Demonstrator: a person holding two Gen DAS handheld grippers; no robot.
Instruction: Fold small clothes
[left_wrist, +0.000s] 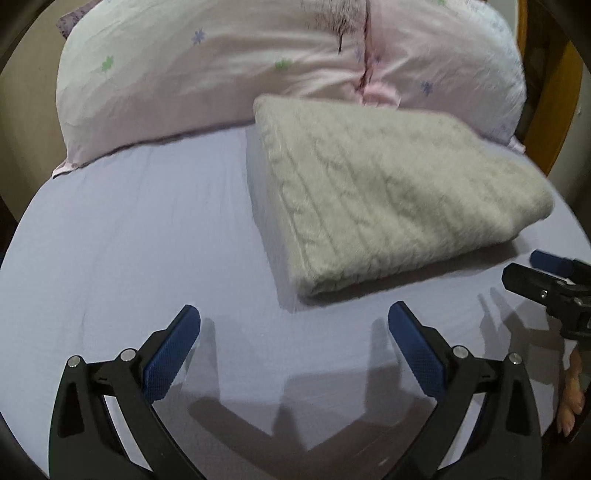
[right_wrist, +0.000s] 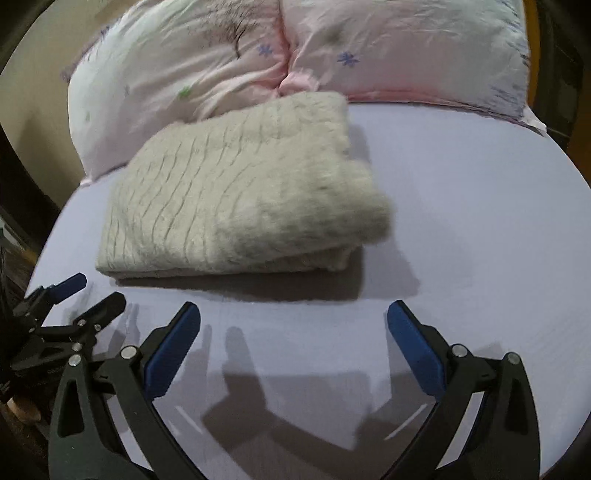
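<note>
Cream cable-knit sweater (left_wrist: 388, 199) folded into a thick rectangle, sitting on the lavender bedsheet (left_wrist: 129, 258), far edge right up against the pink floral pillows (left_wrist: 221, 62). Pretty blurry in both views, so no clear read on the knit beyond the cable ribs. Left gripper (left_wrist: 293, 321) low over bare sheet just in front of the sweater, blue-padded fingers (left_wrist: 173, 354) spread wide, holding nothing. Right gripper (right_wrist: 293, 321) same deal on the other side, fingers (right_wrist: 413, 350) splayed apart, clear of the fabric, nothing pinched. Dark finger shadows on the sheet under both. Wooden bedframe (left_wrist: 554, 110) peeking out behind the pillows.
</note>
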